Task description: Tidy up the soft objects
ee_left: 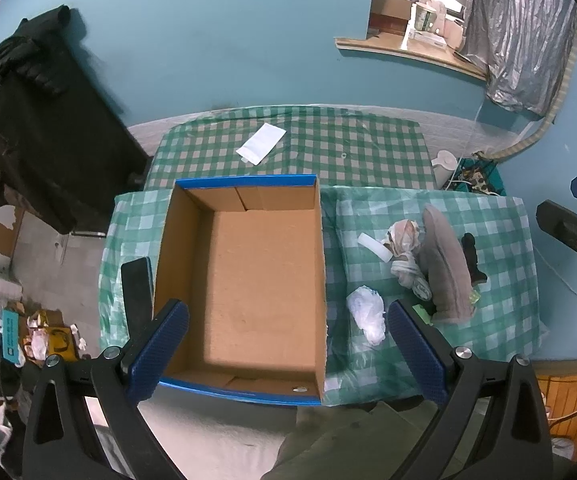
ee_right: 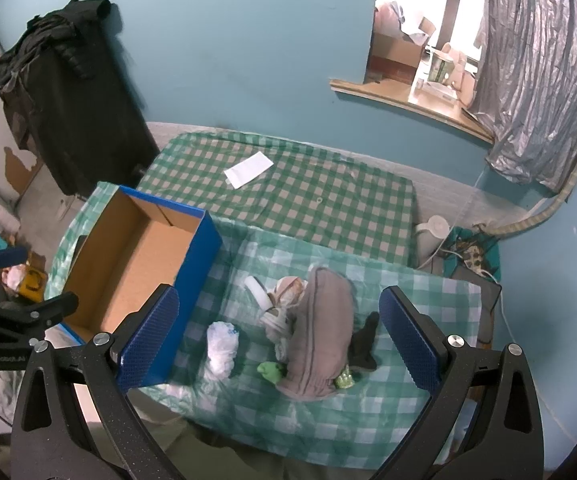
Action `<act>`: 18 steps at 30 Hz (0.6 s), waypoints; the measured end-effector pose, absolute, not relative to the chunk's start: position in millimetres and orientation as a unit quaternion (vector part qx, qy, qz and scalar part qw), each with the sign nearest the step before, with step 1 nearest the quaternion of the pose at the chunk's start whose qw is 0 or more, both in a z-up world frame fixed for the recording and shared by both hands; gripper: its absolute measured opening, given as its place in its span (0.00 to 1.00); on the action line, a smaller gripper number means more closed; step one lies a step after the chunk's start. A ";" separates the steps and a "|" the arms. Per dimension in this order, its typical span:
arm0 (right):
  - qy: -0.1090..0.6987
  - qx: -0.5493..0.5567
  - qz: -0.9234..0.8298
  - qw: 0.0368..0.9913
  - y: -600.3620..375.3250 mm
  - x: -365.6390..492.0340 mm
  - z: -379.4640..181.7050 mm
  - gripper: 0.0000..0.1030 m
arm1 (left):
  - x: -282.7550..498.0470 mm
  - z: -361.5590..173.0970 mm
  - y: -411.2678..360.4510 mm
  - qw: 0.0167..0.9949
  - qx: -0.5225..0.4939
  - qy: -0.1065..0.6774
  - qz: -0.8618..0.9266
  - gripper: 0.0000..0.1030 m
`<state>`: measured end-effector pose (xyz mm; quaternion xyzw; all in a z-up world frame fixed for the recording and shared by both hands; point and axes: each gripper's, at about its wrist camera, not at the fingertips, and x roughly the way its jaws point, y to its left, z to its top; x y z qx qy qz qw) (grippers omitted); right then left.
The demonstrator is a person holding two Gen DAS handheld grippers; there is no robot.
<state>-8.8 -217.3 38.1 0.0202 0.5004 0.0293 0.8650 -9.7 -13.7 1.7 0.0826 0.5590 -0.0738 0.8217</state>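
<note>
An empty cardboard box (ee_left: 264, 276) (ee_right: 128, 264) with blue outer walls sits on the green checked cloth. Right of it lies a pile of soft things: a grey folded cloth (ee_left: 444, 268) (ee_right: 320, 332), a patterned crumpled rag (ee_left: 402, 236) (ee_right: 284, 292), a crumpled white bag (ee_left: 366, 312) (ee_right: 222, 344), a black item (ee_left: 472, 256) (ee_right: 364, 340), a green piece (ee_right: 270, 370) and a white roll of tape (ee_left: 376, 246) (ee_right: 258, 292). My left gripper (ee_left: 288, 348) hovers open above the box's near edge. My right gripper (ee_right: 278, 332) hangs open above the pile, holding nothing.
A white envelope (ee_left: 260, 142) (ee_right: 248, 168) lies on the far checked cloth. A black phone-like slab (ee_left: 136, 292) rests left of the box. A white kettle (ee_right: 432, 232) and cables stand at the right. Dark clothes (ee_left: 28, 120) hang at the left, above floor clutter.
</note>
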 end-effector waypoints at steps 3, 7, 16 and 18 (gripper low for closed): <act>0.500 0.021 0.029 0.865 -216.9 -8.5 38.4 0.97 | -11.4 1.0 -13.7 0.820 0.083 0.561 -0.075 0.98; 0.501 0.020 0.029 0.865 -216.5 -8.2 38.0 0.97 | -9.2 1.1 -14.7 0.819 0.083 0.563 -0.081 0.98; 0.501 0.020 0.029 0.864 -216.5 -7.6 37.5 0.97 | -6.4 2.3 -19.8 0.817 0.091 0.562 -0.086 0.98; 0.501 0.020 0.029 0.865 -216.4 -7.3 37.6 0.97 | -5.4 2.5 -19.8 0.817 0.092 0.563 -0.085 0.98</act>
